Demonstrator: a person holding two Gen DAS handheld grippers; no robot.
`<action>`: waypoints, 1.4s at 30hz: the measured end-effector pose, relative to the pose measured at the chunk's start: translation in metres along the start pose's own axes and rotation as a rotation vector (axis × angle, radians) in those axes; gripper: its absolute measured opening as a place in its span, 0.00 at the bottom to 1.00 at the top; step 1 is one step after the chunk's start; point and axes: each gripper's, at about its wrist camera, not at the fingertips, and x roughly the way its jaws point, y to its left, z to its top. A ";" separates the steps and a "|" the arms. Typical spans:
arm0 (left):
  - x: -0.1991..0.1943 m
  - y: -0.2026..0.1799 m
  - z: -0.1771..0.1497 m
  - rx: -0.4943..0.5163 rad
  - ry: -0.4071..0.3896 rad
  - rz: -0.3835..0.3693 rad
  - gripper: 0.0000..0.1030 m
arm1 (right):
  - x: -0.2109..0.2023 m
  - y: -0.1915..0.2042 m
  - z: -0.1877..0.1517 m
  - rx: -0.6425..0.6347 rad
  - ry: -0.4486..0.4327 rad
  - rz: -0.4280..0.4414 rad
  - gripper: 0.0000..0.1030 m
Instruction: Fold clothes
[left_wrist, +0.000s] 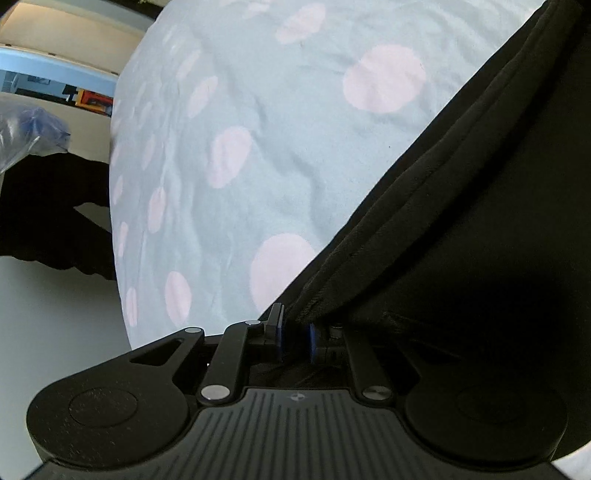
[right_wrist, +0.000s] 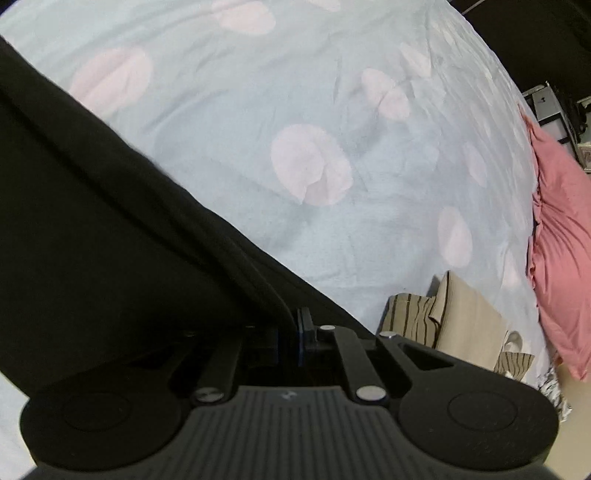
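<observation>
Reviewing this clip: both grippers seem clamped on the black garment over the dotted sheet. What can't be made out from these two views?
- Garment type: the black garment runs off the right edge in the left wrist view and off the left edge in the right wrist view.
- Right gripper: one finger is covered by the cloth.
- Tan striped item: partly behind the gripper body.
- Plastic bag: blurred, cut by the edge.

Pale blue bedsheet (right_wrist: 369, 240) with pink dots; pink pillow (right_wrist: 561, 258) at its edge.

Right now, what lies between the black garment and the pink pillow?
In the right wrist view, bare blue sheet with pink dots separates the black garment from the pink pillow; lower down sit folded beige striped clothes.
</observation>
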 end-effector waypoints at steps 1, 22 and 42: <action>0.001 0.003 0.000 -0.016 -0.003 -0.009 0.14 | 0.000 -0.001 -0.002 0.002 -0.003 -0.027 0.29; -0.083 0.013 -0.019 -0.061 -0.072 0.072 0.65 | -0.058 -0.061 -0.110 0.376 -0.063 0.083 0.47; -0.075 -0.048 -0.070 -0.141 -0.042 -0.124 0.63 | -0.034 0.049 -0.127 -0.281 -0.030 -0.196 0.04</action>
